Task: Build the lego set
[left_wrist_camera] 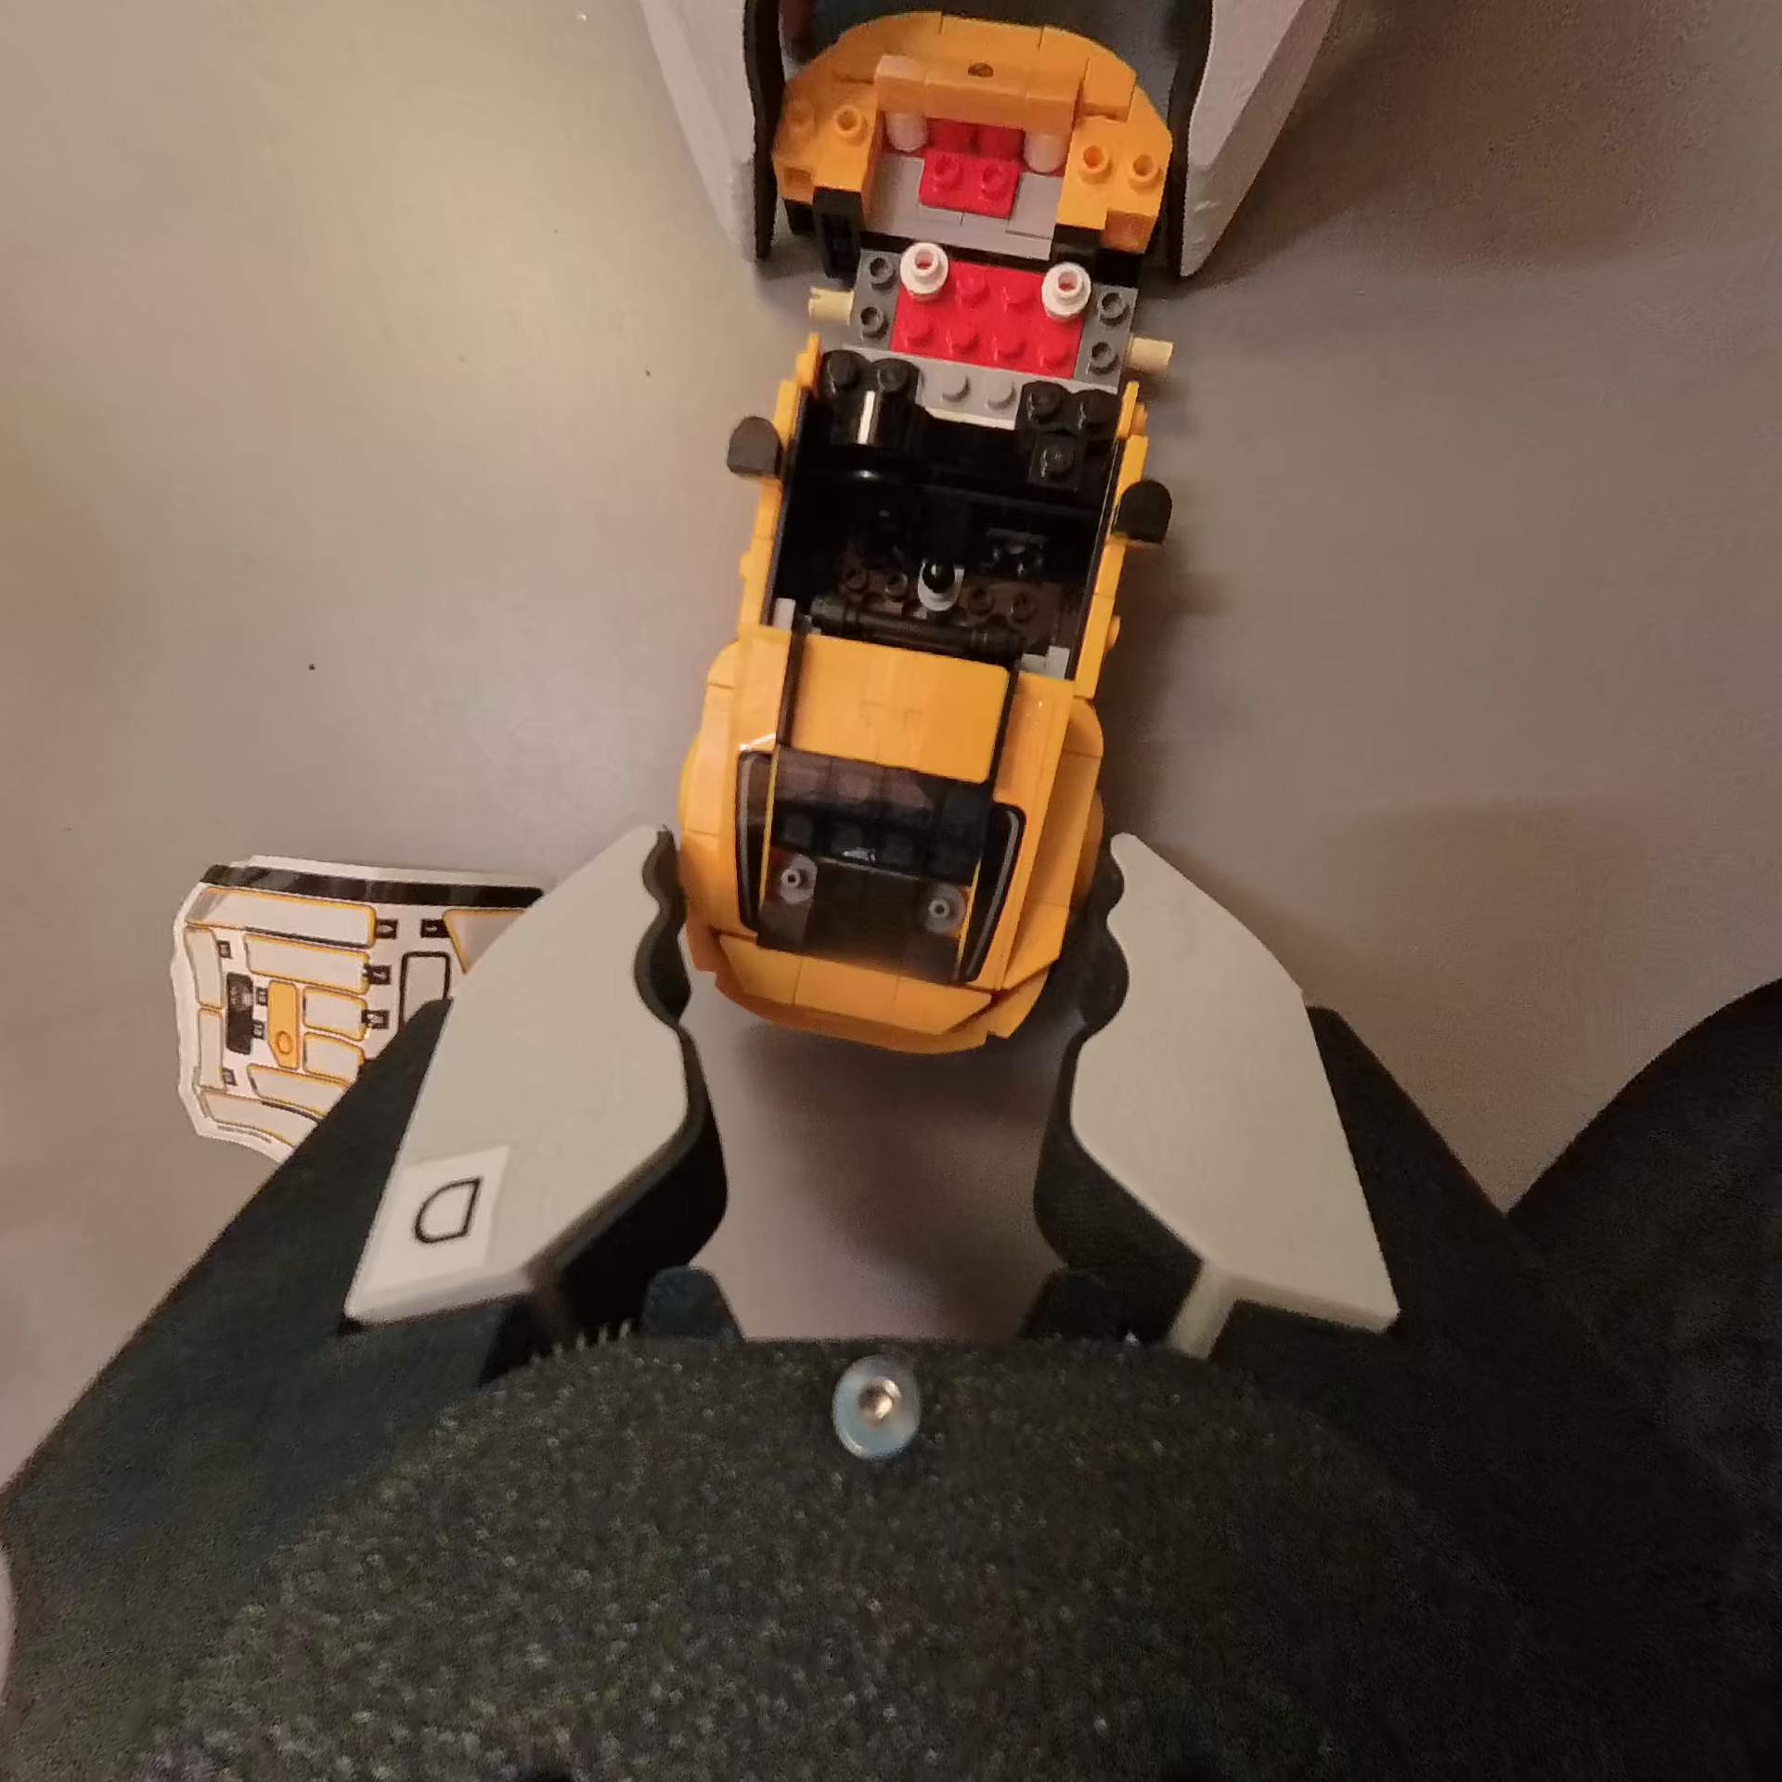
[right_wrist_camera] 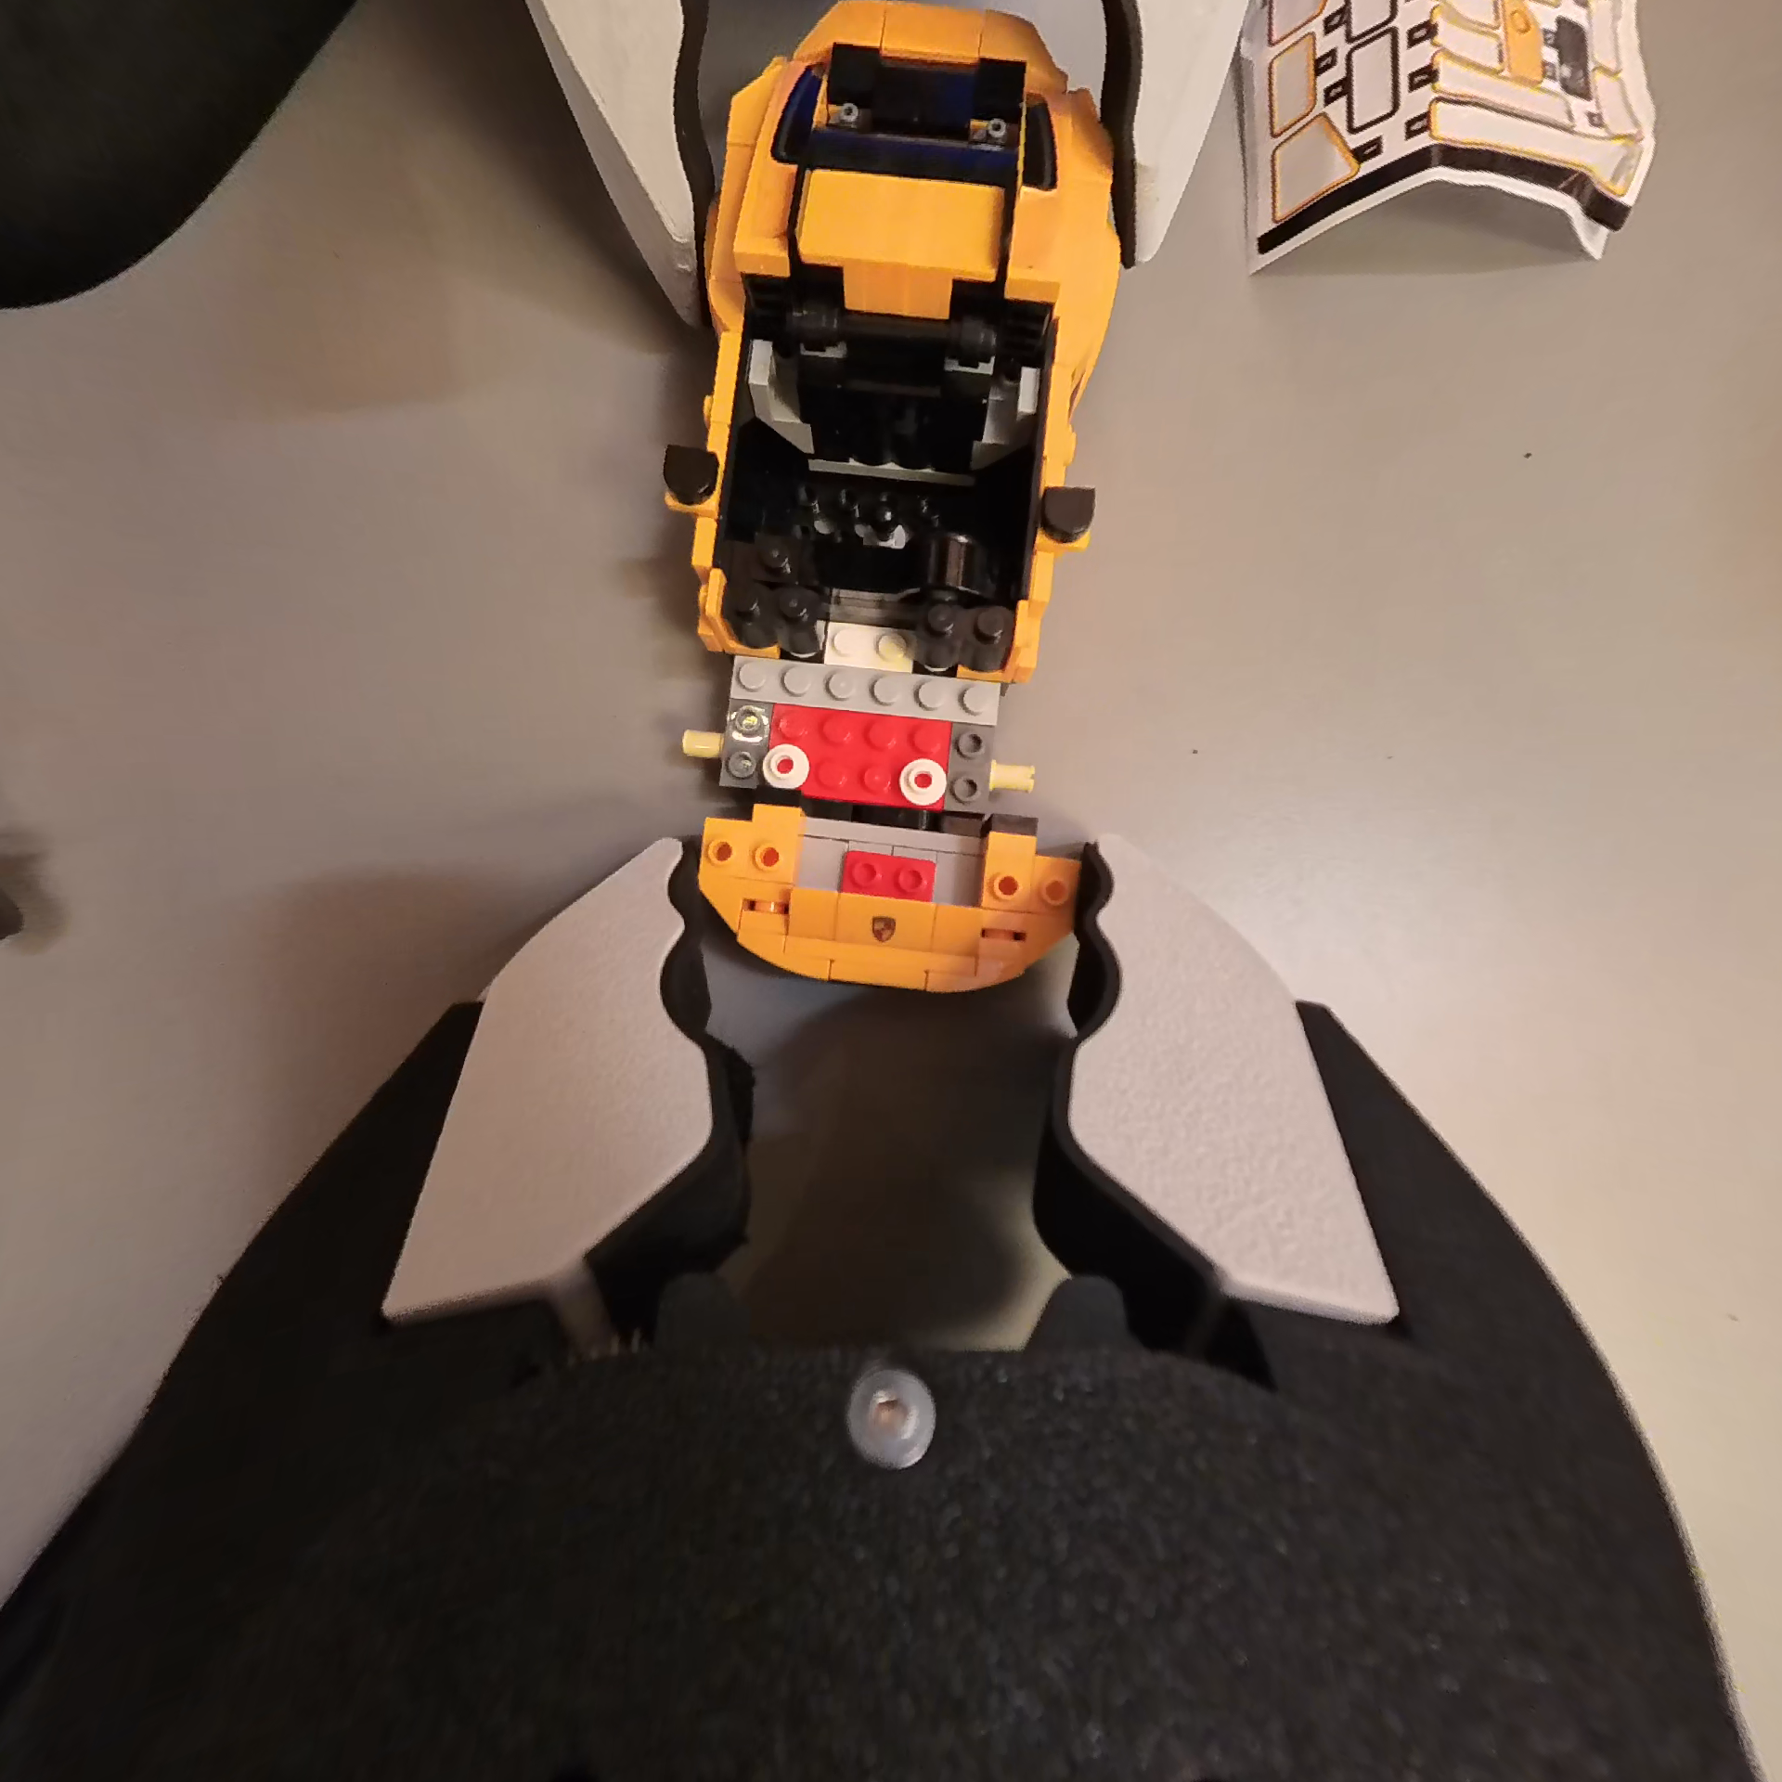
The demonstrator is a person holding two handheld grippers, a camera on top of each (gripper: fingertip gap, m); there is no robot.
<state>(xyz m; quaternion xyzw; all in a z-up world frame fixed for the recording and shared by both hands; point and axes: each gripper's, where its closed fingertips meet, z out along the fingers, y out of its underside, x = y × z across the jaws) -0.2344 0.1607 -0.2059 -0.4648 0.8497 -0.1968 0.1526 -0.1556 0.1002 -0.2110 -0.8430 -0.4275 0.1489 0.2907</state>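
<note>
An orange lego car lies lengthwise on the grey table between my two grippers. Its black cabin is open on top. A red plate with two white round pieces sits behind the nose, with tan pins sticking out at the sides. My left gripper is shut on the car's end with the dark sloped window. My right gripper is shut on the orange nose. Each gripper also shows far off in the other's view: the right one and the left one.
A white sticker sheet with orange and black outlines lies on the table beside the left gripper; it also shows in the right wrist view. A dark shape fills that view's top left corner. One gripper's finger ends stand about 11 cm off the other's. To the dark shape: left tips about 11 cm, right tips about 15 cm.
</note>
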